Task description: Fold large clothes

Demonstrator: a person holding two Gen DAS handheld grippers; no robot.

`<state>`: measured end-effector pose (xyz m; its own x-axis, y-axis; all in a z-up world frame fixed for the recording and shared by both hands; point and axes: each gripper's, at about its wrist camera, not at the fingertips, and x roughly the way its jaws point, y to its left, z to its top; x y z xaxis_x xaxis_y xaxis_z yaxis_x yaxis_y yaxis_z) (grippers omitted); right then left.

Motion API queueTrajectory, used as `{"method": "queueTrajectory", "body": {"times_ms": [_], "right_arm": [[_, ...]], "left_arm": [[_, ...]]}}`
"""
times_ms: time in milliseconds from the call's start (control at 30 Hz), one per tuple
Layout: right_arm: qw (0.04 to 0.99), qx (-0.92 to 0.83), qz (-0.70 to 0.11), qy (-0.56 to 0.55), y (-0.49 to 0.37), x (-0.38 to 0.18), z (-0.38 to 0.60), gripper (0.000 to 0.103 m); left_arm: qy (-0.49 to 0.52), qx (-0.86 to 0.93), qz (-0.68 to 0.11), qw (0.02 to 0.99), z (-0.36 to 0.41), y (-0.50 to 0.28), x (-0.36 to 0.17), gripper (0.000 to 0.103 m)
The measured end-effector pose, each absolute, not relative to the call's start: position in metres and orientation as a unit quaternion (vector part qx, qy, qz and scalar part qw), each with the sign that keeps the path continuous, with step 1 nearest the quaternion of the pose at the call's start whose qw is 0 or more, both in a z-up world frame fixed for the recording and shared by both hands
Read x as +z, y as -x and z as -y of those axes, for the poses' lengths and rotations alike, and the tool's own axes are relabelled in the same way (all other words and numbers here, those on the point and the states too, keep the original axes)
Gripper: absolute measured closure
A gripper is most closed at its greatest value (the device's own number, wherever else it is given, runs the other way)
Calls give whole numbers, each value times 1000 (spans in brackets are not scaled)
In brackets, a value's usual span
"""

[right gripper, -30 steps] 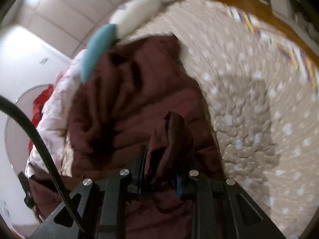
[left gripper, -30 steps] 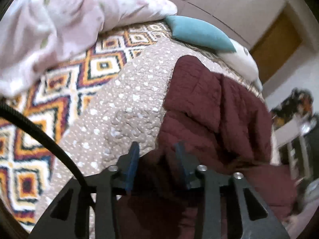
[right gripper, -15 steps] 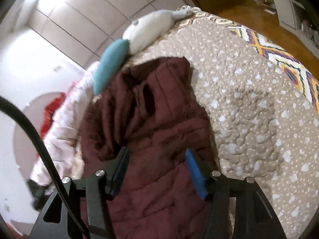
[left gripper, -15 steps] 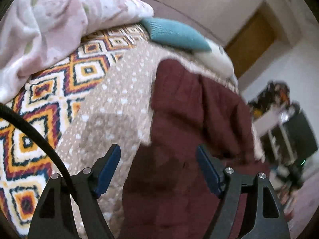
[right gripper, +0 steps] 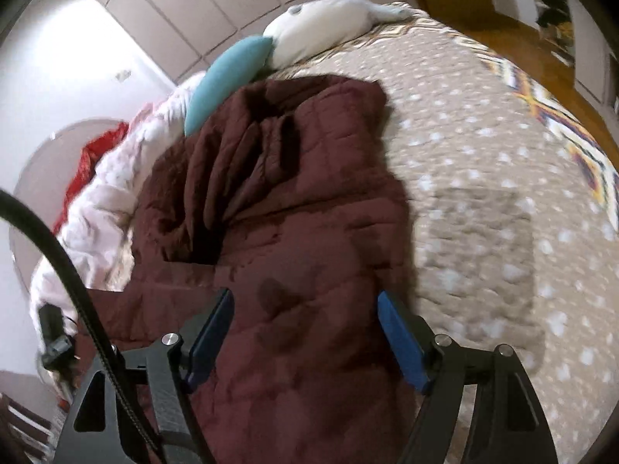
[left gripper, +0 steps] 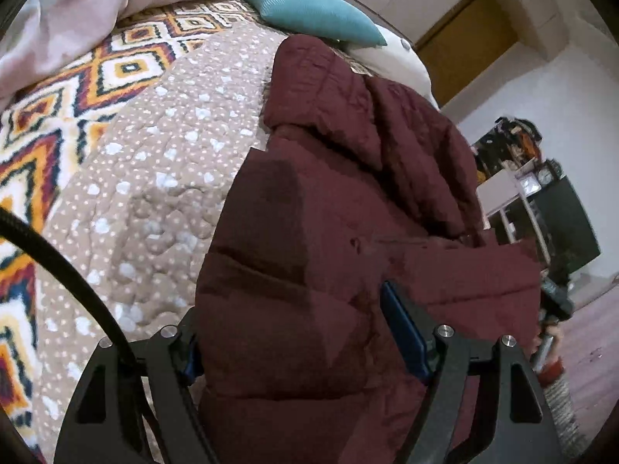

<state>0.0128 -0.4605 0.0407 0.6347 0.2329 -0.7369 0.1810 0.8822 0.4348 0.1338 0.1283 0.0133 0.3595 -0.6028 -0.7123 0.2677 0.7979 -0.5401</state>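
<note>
Since one second ago both our tongs have let go of the dark maroon quilted puffer jacket (left gripper: 348, 201) and now stand open over it. We see the left tongs (left gripper: 301, 332) spread wide, with a raised fold of the jacket lying between the blue pads (left gripper: 402, 332); whether the pads touch the cloth we cannot tell. The right tongs (right gripper: 305, 332) are open too and hold nothing, with the jacket (right gripper: 294, 201) below them.

The jacket lies along the beige quilted bedspread with white dots (left gripper: 162, 162), with its upper part folded over and bunched. Near its far end rest a teal cushion (left gripper: 309, 11) and a white pillow (right gripper: 325, 31). A pink-white crumpled blanket (left gripper: 77, 11) lies beside the orange diamond-pattern cover (left gripper: 50, 123).
</note>
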Motion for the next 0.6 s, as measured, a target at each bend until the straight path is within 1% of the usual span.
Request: {"method": "queueTrajectory", "body": {"times_ms": [33, 67, 100, 133, 167, 200, 267, 367, 500, 600], "right_arm": [[872, 12, -432, -228, -16, 39, 455, 24], [874, 8, -436, -214, -18, 39, 449, 35], [877, 3, -438, -198, -18, 40, 444, 53], [878, 3, -437, -195, -16, 41, 442, 60], [879, 5, -435, -196, -14, 42, 442, 71], [880, 3, -433, -194, -9, 46, 440, 79], [890, -6, -425, -167, 5, 60, 433, 82], [906, -23, -403, -129, 27, 91, 422, 85], [929, -31, -346, -124, 53, 146, 422, 87], [942, -40, -305, -137, 53, 192, 432, 87]], "left_arm": [[168, -269, -496, 808, -128, -132, 15, 51], [165, -266, -497, 809, -127, -131, 17, 70], [158, -262, -498, 811, -126, -128, 19, 77], [149, -257, -494, 817, -124, -124, 22, 79], [131, -248, -486, 827, -121, -116, 28, 82], [123, -243, -481, 833, -120, -113, 33, 83], [109, -232, -459, 851, -119, -98, 52, 84], [119, -221, -421, 871, -128, -80, 87, 85], [141, -214, -379, 889, -139, -74, 144, 85], [116, -195, -354, 907, -125, -92, 188, 85]]}}
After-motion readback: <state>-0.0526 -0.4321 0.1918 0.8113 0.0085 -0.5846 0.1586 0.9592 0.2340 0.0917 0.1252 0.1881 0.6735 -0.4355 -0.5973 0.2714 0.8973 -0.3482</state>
